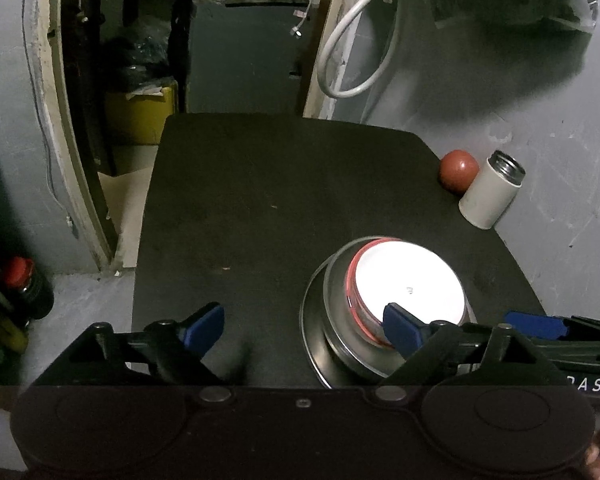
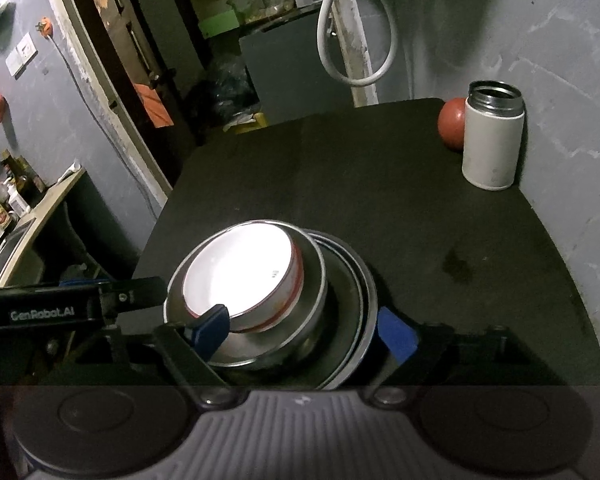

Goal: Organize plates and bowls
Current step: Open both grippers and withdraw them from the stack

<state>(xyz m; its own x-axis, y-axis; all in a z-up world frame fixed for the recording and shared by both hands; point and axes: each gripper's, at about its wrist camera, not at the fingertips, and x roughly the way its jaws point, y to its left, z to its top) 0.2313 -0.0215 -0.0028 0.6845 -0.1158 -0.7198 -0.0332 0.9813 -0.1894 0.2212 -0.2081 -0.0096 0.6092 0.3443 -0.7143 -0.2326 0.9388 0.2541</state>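
White bowl [image 2: 238,270] nests in a steel bowl [image 2: 260,332] on plates (stacked), between the right gripper's [image 2: 304,334] spread fingers; left gripper [image 1: 304,330] gapes wide, stack beside its right finger.

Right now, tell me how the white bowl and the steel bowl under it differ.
The white bowl is glossy white with a red band below its rim; the steel bowl is bare grey metal. The white bowl is narrower and sits nested inside the steel bowl, whose rim rings it. The steel bowl rests on the plates; the white bowl does not touch them. Both are round, upright and stacked together on the black table.
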